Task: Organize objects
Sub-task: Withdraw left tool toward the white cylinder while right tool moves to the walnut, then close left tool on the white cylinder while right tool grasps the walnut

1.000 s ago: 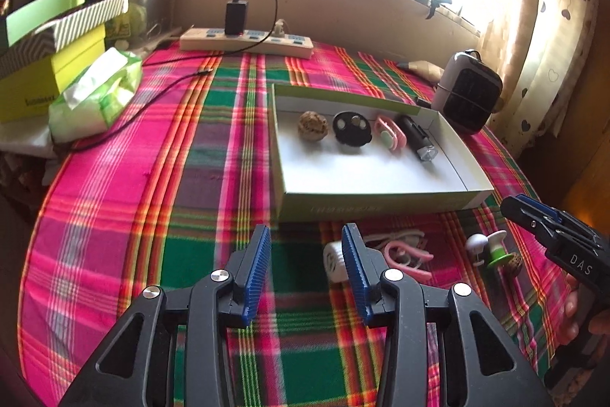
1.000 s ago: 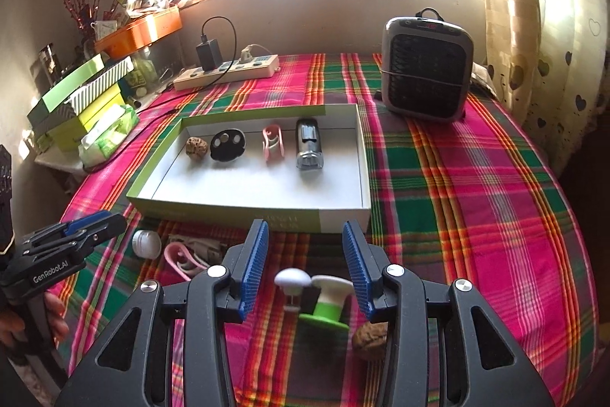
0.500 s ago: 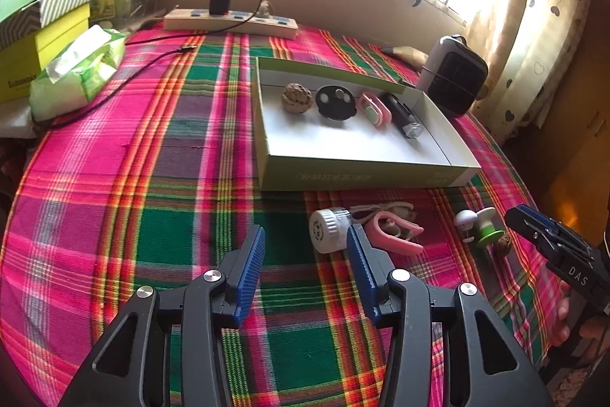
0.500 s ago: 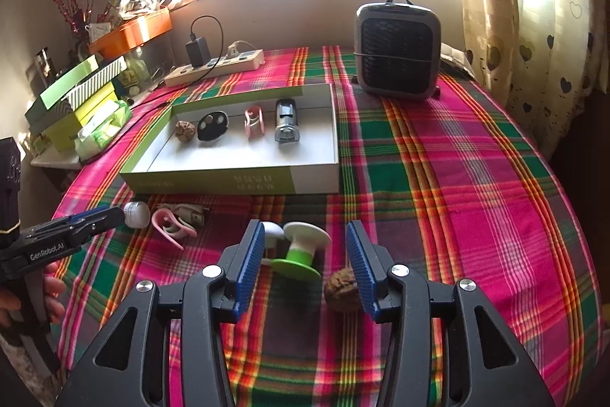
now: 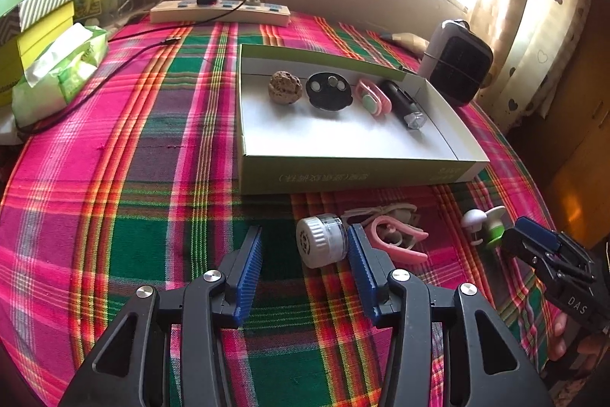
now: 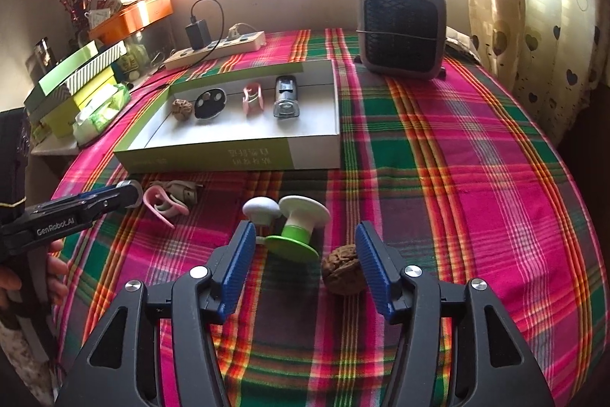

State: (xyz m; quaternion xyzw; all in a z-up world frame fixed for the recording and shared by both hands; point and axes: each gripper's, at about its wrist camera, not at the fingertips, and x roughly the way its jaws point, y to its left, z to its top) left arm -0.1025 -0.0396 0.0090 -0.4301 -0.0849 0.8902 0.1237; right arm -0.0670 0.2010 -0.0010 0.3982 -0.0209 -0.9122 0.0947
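On the plaid cloth (image 5: 114, 147), near the front of the table, both grippers are held low with their jaws spread apart and nothing clamped. The left gripper (image 5: 305, 256) is set around open cloth, and a white cap (image 5: 322, 241) is seen lying on its side between the blue pads, just against the right one. Just right of that pad a pink clip (image 5: 396, 237) is spotted, resting on a small beige bundle. Farther right, the white-and-green spool (image 5: 486, 224) is found beside the tip of the right gripper (image 6: 303, 260).

From the right wrist view, the spool (image 6: 297, 227) is seen tipped over between the spread pads, closer to the left one, with its white knob touching that pad's tip or nearly so; contact cannot be told. A walnut (image 6: 341, 271) is placed just inside the right pad. The left gripper (image 6: 110, 197) is seen at the left, its tip beside the pink clip (image 6: 164, 205).

Beyond these, the shallow box (image 5: 343, 174) is laid open, and along its far side a row is lined up: a second walnut (image 5: 284, 87), a black disc (image 5: 328, 90), a pink piece (image 5: 373, 98) and a black torch (image 5: 404, 103). A heater (image 6: 402, 29) is stood at the far right, a power strip (image 5: 219, 12) at the far edge, and a tissue pack (image 5: 61, 71) at the left.
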